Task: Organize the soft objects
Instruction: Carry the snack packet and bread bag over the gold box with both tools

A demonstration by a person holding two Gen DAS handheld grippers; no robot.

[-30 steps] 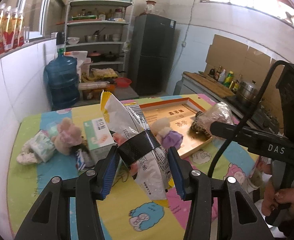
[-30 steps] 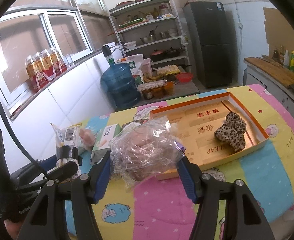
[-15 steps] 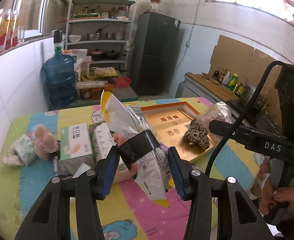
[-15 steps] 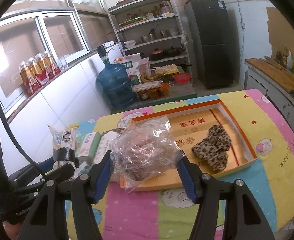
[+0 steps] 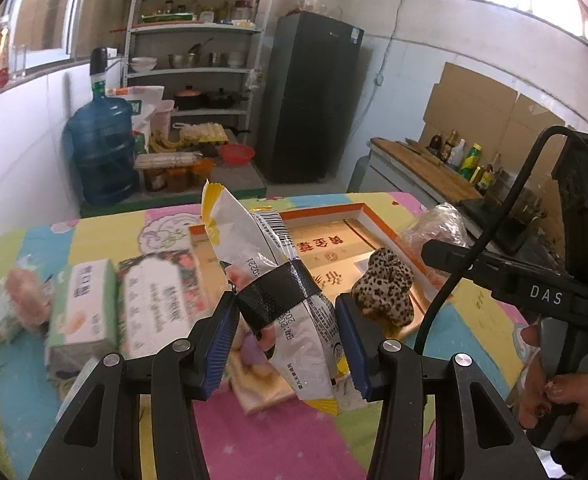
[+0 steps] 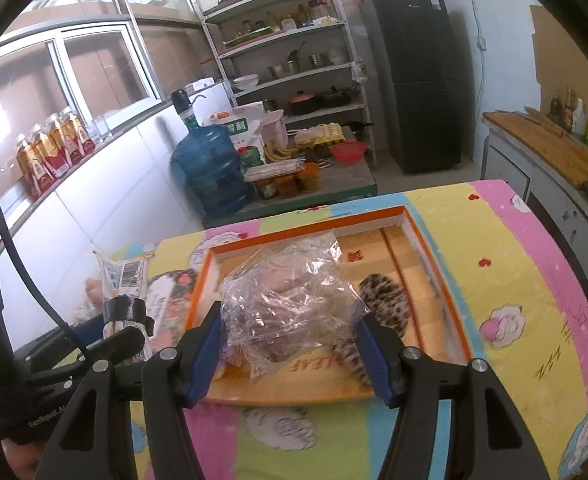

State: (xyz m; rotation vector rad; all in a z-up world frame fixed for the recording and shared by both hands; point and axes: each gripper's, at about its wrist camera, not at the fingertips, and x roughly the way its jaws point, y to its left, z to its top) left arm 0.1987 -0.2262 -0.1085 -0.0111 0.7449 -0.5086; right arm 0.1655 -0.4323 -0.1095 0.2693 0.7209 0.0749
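The left gripper (image 5: pixel 286 344) is clamped on a white-and-yellow plastic snack packet bound with black tape (image 5: pixel 278 292), gripped just below the tape. The right gripper (image 6: pixel 290 356) squeezes a crinkled clear plastic bag (image 6: pixel 290 296). Both are carried above the shallow orange-rimmed cardboard tray (image 6: pixel 426 236) near the table's far edge, likely for dropping beside the leopard-print plush (image 5: pixel 386 288) lying there.
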